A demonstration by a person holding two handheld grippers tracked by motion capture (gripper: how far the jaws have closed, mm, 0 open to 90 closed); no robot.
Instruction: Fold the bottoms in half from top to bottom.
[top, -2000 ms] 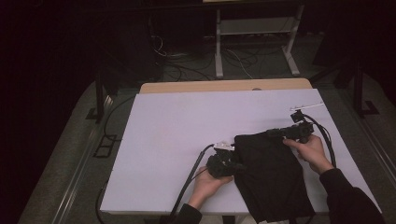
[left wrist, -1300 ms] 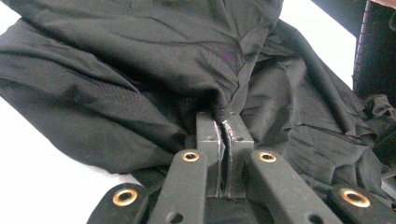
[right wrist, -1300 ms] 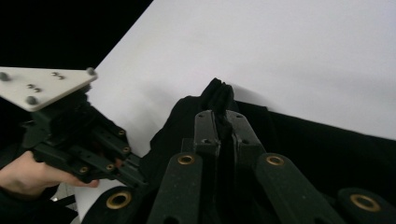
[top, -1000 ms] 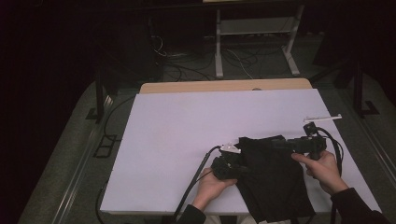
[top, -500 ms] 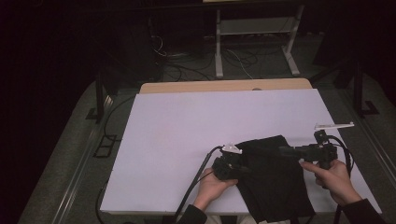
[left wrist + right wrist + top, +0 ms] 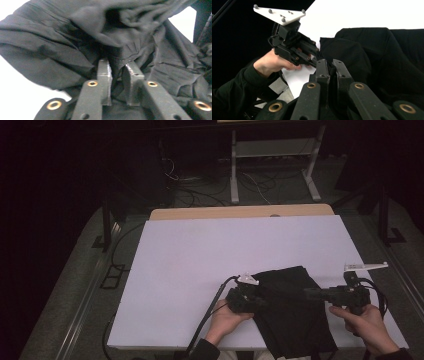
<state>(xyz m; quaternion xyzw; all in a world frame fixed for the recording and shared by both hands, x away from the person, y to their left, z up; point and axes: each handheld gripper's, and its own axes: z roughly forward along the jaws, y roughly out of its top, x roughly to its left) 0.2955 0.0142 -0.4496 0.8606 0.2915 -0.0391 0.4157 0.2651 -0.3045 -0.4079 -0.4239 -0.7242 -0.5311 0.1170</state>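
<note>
Black cloth (image 6: 292, 312) pinched between left gripper (image 6: 260, 299) and right gripper (image 6: 311, 294)

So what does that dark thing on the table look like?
Find the big white table. At its near right corner lies a crumpled black cloth, hanging over the front edge. It's the only soft thing there, between the two grippers.

Both grippers are matte black: the left gripper (image 6: 260, 298) carries a pale three-cornered plate and trails a dark cable toward the bottom edge. The right gripper (image 6: 310, 294) has brass-ringed screw holes along its jaw arms. Dark sleeves (image 6: 202, 351) cover the wrists.
</note>
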